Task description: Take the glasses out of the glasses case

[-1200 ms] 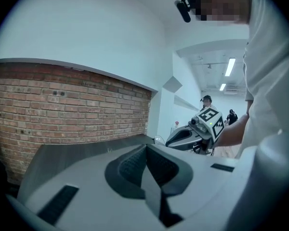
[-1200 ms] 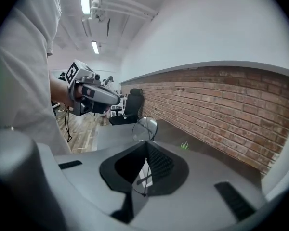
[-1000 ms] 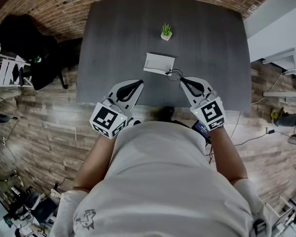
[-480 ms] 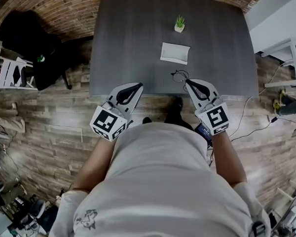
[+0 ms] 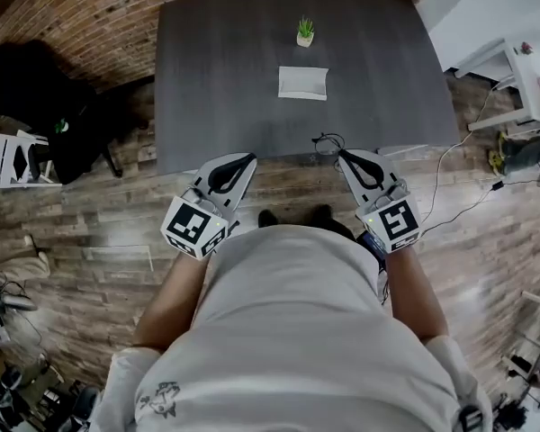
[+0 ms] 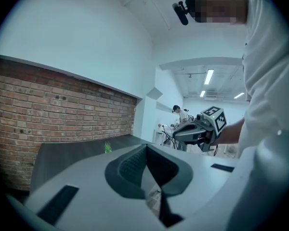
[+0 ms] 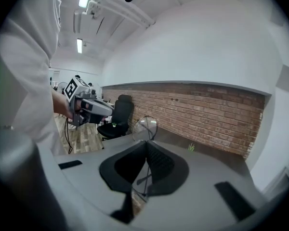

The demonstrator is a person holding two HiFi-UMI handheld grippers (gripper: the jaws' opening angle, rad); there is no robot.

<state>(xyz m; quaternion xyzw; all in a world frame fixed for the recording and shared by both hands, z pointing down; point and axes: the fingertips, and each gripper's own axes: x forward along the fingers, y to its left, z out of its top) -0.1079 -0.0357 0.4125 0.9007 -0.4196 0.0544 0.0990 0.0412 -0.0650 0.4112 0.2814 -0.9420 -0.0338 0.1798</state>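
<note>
Both grippers have drawn back from over the dark grey rectangular worktop [image 5: 225, 61] to its near edge, and the left gripper [image 5: 246, 159] is now above the wood-plank floor [image 5: 117, 205]. The thin black wire-framed glasses [image 5: 325, 140], clamped in the right gripper [image 5: 343, 155], were just beside the white rectangular glasses case [image 5: 303, 83] and are now well apart from it.
</note>
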